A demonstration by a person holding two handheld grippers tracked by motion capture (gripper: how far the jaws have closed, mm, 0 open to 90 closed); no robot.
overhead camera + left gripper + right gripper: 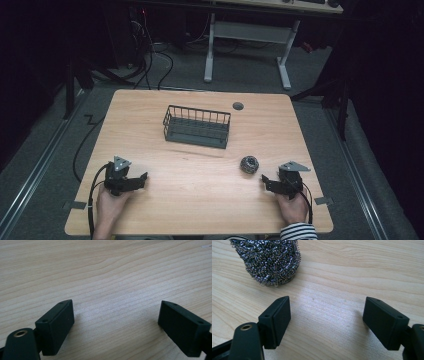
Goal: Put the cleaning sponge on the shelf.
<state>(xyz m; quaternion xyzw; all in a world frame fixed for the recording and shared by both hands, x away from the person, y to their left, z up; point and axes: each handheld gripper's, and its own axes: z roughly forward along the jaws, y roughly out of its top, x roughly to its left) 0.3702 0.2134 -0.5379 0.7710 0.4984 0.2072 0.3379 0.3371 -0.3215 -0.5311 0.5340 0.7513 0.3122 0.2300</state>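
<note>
Overhead, basket (197,127) (wire); right gripper view, scourer (267,261).

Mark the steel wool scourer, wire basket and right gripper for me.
steel wool scourer (249,164), high view, top of the ball
wire basket (197,135), high view, front wall
right gripper (325,323), right gripper view, midway between its open jaws

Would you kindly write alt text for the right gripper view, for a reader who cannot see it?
A steel wool scourer sits on a light wooden table, just beyond the left jaw of the open right hand-held gripper. Its two black jaws stand wide apart with bare tabletop between them.
</note>
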